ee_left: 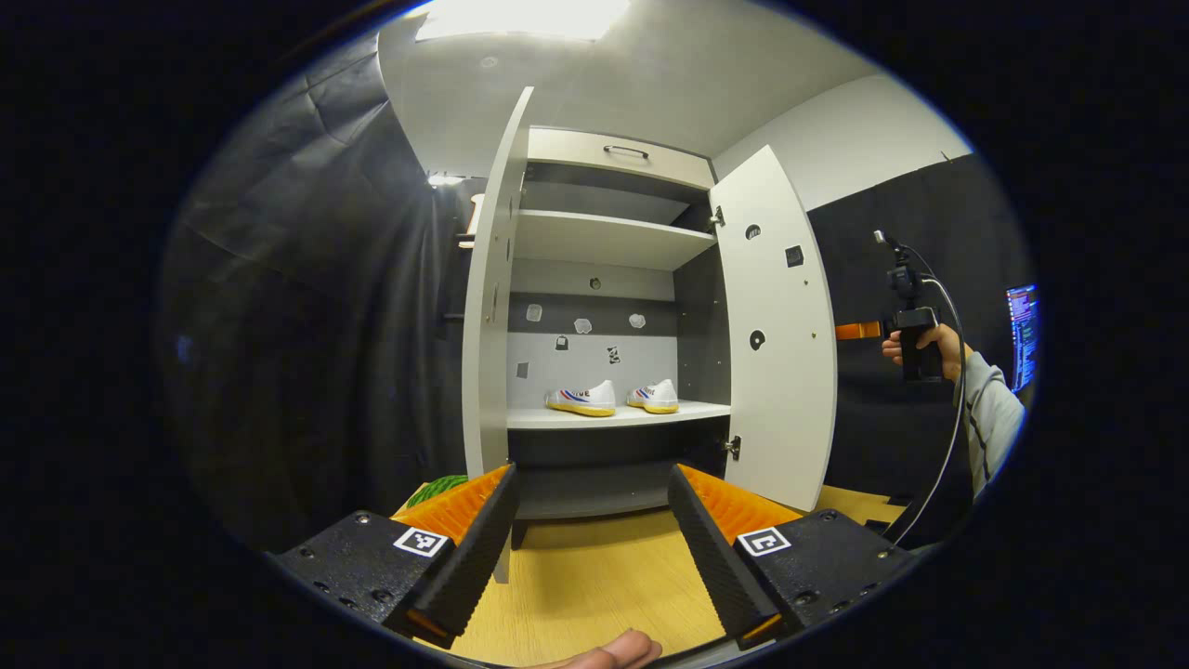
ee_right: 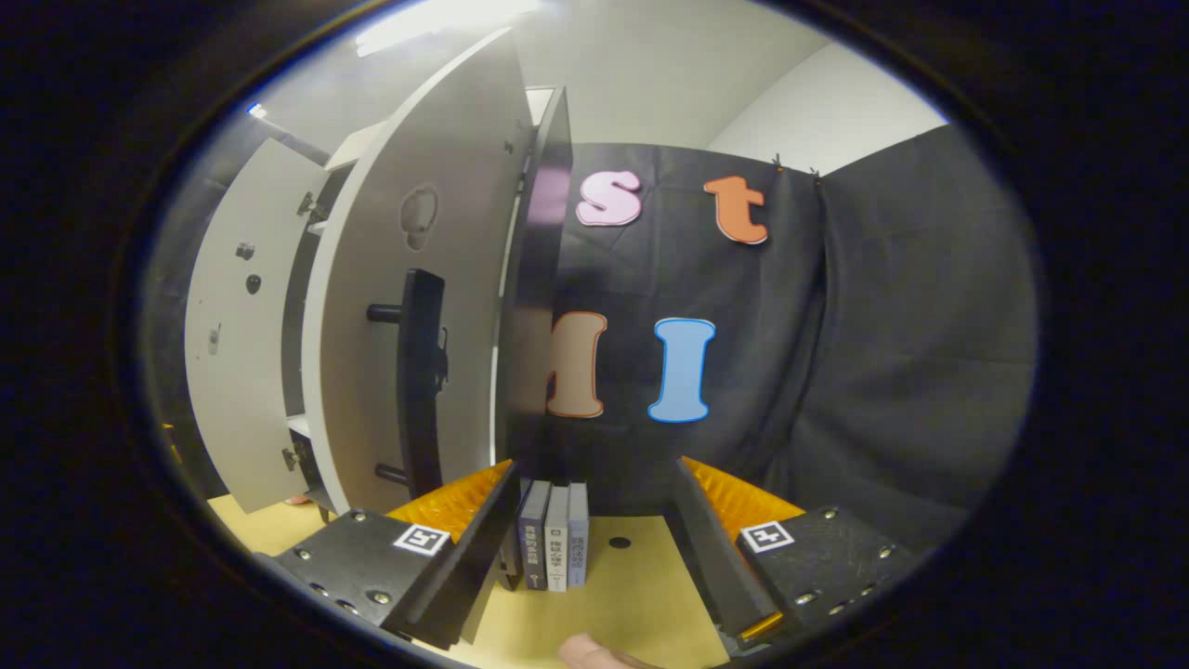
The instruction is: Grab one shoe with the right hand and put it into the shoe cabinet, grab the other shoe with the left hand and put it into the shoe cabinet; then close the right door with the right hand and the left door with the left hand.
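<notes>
With both doors of the shoe cabinet point(ee_left: 613, 279) swung wide, your two shoes sit side by side on its lower shelf point(ee_left: 618, 416): the left shoe point(ee_left: 582, 398) near the shelf's middle, the right shoe point(ee_left: 654, 396) just beside it toward the shelf's right end, close to but apart from the dark side wall. Both are white with yellow soles and red and blue stripes; lettering on the left shoe's side is too small to read. Small stickers dot the cabinet's back panel above them, none legible.

Your left gripper point(ee_left: 591, 520) hangs released in front of the cabinet, jaws spread and empty above the wooden floor point(ee_left: 585, 585), facing the gap between the left door point(ee_left: 485, 307) and the right door point(ee_left: 778, 334). In the left gripper view your other hand point(ee_left: 915, 348) grips its handle beyond the right door's outer edge, a cable trailing down from it.

Your right gripper point(ee_right: 594, 530) is likewise released, jaws apart with nothing between them, looking along the outside face of the right door point(ee_right: 372, 307), where a dark vertical handle point(ee_right: 420, 381) stands near the door's edge. A short row of upright books point(ee_right: 555, 539) rests on the floor against the cabinet's side; their spine text is too small to read. Square coded markers point(ee_right: 420, 539) sit on each gripper's body.
</notes>
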{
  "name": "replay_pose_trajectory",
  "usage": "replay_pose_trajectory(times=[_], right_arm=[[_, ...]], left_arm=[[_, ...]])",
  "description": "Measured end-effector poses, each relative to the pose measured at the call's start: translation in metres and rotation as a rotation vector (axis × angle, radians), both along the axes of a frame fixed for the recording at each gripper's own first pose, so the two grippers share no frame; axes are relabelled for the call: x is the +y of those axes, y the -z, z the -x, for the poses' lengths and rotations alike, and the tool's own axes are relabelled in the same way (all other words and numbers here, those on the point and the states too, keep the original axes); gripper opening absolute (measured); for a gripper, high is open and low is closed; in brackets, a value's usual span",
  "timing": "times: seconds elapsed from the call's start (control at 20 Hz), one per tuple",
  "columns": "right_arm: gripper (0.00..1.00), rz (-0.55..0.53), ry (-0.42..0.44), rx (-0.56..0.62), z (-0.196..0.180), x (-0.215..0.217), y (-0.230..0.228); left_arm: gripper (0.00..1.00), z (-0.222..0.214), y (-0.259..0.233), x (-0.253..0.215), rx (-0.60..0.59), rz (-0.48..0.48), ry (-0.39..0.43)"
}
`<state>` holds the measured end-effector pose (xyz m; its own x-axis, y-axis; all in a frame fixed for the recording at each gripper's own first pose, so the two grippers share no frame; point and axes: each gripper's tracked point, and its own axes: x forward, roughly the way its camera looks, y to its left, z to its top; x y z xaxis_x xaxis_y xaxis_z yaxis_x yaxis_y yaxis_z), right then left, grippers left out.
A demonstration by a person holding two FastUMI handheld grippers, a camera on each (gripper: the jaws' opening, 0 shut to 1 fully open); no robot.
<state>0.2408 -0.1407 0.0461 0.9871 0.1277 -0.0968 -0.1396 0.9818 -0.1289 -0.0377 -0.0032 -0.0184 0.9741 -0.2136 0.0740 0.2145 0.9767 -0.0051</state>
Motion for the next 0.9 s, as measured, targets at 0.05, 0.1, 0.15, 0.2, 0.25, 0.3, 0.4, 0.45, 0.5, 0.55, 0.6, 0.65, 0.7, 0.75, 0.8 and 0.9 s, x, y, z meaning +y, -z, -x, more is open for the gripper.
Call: replay_pose_trajectory(times=[0.05,0.1,0.15,0.2,0.25,0.3,0.4,0.45,0.5,0.55,0.6,0.65,0.7,0.75,0.8,0.9], right_arm=[[0.98,0.002,-0.011,-0.002,-0.001,0.008,-0.003],[0.98,0.005,-0.021,-0.005,0.000,0.016,-0.006],[0.98,0.020,-0.012,-0.019,0.000,0.017,-0.010],[0.92,0.016,-0.002,-0.036,-0.001,0.017,-0.014],[0.92,0.012,0.001,-0.031,-0.001,0.019,-0.012],[0.96,-0.008,-0.003,-0.029,0.001,0.023,-0.009],[0.93,-0.043,-0.005,-0.020,0.003,0.029,-0.006],[0.93,-0.052,-0.006,-0.019,0.003,0.032,-0.006],[0.93,-0.060,-0.010,-0.025,0.005,0.035,-0.006],[0.93,-0.060,-0.013,-0.025,0.006,0.039,-0.006],[0.93,-0.062,-0.017,-0.028,0.007,0.044,-0.005],[0.93,-0.062,-0.021,-0.027,0.008,0.050,-0.005],[0.93,-0.065,-0.026,-0.022,0.009,0.057,-0.004],[0.93,-0.068,-0.030,-0.018,0.011,0.064,-0.003],[0.93,-0.069,-0.029,-0.015,0.011,0.073,-0.003],[0.93,-0.063,-0.025,-0.028,0.011,0.086,-0.002]], left_arm=[[0.97,0.000,0.000,0.004,0.002,0.000,-0.008],[0.97,0.000,0.000,0.007,0.004,-0.001,-0.013],[0.97,-0.001,0.001,0.011,0.006,0.001,-0.019],[0.98,0.000,0.001,0.014,0.007,0.006,-0.024],[0.98,0.000,0.000,0.016,0.006,0.015,-0.025],[0.98,0.001,-0.001,0.017,0.009,0.023,-0.021],[0.98,0.003,-0.003,0.017,0.010,0.035,-0.015],[0.97,0.004,-0.004,0.017,0.010,0.039,-0.018],[0.97,0.005,-0.004,0.018,0.008,0.041,-0.022],[0.97,0.006,-0.005,0.017,0.006,0.040,-0.021],[0.97,0.006,-0.004,0.015,0.007,0.035,-0.020],[0.97,0.006,-0.004,0.014,0.008,0.031,-0.020],[0.97,0.006,-0.004,0.012,0.011,0.024,-0.018],[0.97,0.005,-0.005,0.014,0.011,0.017,-0.025],[0.97,0.003,-0.007,0.019,0.012,0.015,-0.044],[0.97,0.000,-0.011,0.027,0.007,0.015,-0.069]])
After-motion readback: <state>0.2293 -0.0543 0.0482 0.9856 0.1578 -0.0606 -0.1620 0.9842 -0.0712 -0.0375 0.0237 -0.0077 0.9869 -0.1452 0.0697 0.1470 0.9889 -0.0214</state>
